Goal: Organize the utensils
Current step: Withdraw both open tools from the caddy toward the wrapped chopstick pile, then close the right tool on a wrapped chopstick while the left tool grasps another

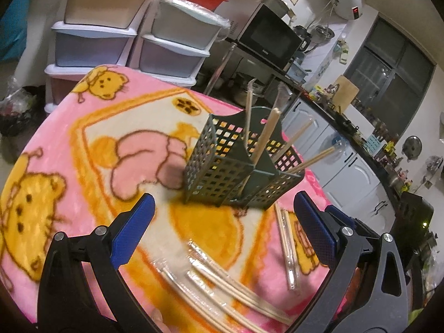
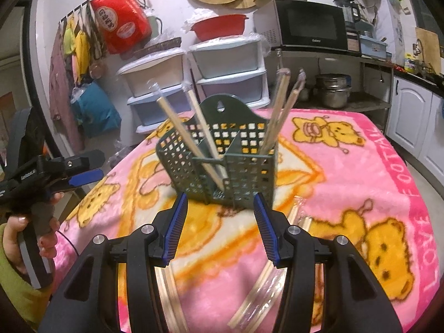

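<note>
A dark green perforated utensil holder (image 1: 238, 166) stands on a pink bear-print blanket (image 1: 69, 144); it also shows in the right wrist view (image 2: 224, 161). Several wrapped wooden chopsticks (image 1: 266, 136) stand in its compartments, also seen in the right wrist view (image 2: 280, 111). More wrapped chopsticks (image 1: 222, 285) lie flat on the blanket before my left gripper (image 1: 224, 216), which is open and empty. One pair (image 1: 287, 244) lies near its right finger. My right gripper (image 2: 220, 219) is open and empty, just before the holder, with loose chopsticks (image 2: 260, 291) beneath it.
Stacked plastic drawers (image 2: 230, 63) stand behind the table. A microwave (image 2: 308, 25) sits on a metal rack with pots (image 2: 333, 88). A counter with white cabinets (image 1: 347, 166) runs along the right. The left gripper (image 2: 80, 177) shows at the table's left edge.
</note>
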Demonstrator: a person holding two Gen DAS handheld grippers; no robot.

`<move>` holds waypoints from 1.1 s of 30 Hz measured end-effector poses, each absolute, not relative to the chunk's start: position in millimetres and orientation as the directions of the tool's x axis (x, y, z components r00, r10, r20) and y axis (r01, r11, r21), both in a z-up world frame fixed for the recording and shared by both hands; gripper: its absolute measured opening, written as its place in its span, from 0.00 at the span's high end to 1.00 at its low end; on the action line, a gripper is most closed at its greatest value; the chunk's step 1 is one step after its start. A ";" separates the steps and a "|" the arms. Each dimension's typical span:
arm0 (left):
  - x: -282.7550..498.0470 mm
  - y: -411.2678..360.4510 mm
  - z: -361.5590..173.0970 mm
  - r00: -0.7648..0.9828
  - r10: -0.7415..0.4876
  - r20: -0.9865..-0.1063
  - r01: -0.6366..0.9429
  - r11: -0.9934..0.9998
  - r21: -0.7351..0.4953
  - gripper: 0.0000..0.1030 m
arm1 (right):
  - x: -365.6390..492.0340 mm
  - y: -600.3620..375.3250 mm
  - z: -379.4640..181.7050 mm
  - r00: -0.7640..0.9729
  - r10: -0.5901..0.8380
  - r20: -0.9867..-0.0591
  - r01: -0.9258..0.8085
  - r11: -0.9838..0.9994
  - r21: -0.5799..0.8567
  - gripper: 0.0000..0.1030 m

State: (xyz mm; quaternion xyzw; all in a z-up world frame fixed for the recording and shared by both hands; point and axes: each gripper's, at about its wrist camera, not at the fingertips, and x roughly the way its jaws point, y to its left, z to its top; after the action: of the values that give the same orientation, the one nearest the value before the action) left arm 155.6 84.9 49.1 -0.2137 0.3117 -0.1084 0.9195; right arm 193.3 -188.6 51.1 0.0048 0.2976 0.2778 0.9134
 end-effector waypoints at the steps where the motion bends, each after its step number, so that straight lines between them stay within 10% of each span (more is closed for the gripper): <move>1: 154.9 85.3 47.6 0.780 -0.330 -0.531 0.062 0.886 -0.460 0.10 | 192.6 -186.3 49.7 0.664 0.513 -0.544 -0.508 0.843 0.174 0.54; 7: 153.7 90.4 35.8 0.765 -0.325 -0.556 0.037 0.884 -0.466 0.11 | 189.9 -174.2 42.6 0.632 0.528 -0.567 -0.536 0.826 0.172 0.54; 26: 149.6 97.6 -10.3 0.679 -0.357 -0.641 -0.003 0.872 -0.489 0.68 | 189.5 -129.2 1.3 0.462 0.556 -0.691 -0.629 0.755 0.187 0.65; 33: 146.0 98.0 -25.3 0.649 -0.338 -0.681 -0.031 0.883 -0.468 0.70 | 193.7 -110.9 -14.3 0.418 0.524 -0.742 -0.657 0.738 0.151 0.71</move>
State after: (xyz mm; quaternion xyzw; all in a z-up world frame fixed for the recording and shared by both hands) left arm 146.0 98.0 -25.3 -0.2256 0.4096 -0.0873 0.8796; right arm 193.7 -110.9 -14.3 -0.0813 0.4083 0.3523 0.8382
